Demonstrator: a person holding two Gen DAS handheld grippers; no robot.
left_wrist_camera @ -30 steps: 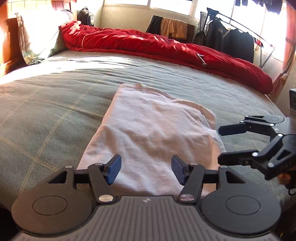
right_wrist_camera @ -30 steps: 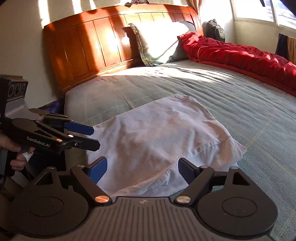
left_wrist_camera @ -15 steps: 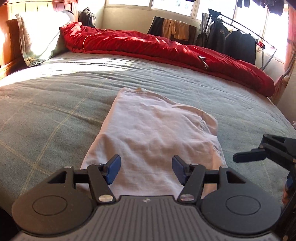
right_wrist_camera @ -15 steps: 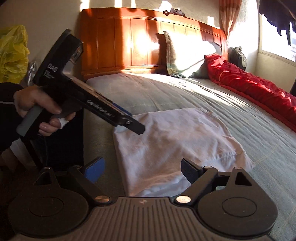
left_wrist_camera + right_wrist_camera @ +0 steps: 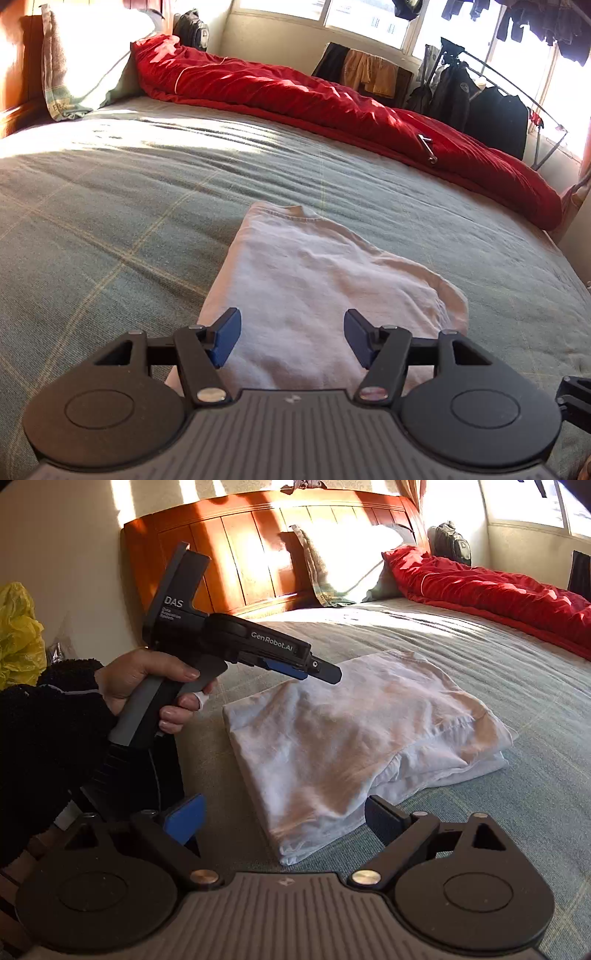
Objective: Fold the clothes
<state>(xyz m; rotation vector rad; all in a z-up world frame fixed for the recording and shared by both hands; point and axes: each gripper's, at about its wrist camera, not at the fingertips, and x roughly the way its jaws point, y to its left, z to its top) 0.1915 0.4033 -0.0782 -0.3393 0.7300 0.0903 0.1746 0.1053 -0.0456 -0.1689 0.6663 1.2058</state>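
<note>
A white folded shirt (image 5: 317,280) lies flat on the green plaid bedspread (image 5: 110,206), near the bed's front edge. My left gripper (image 5: 291,341) hovers open over the shirt's near end, nothing between its blue pads. In the right wrist view the same shirt (image 5: 354,734) shows as a layered rectangle, and the left gripper (image 5: 321,672) is held by a hand (image 5: 147,683) above the shirt's left end. My right gripper (image 5: 284,819) stands open just short of the shirt's near corner, holding nothing.
A red duvet (image 5: 332,107) is bunched along the far side of the bed. A pillow (image 5: 347,561) leans on the wooden headboard (image 5: 240,550). Dark clothes hang on a rack (image 5: 480,99) by the window. A yellow bag (image 5: 18,635) sits at the left.
Both grippers have lifted and drawn back from the shirt. The right gripper has dropped almost out of the left wrist view. The shirt has stayed put.
</note>
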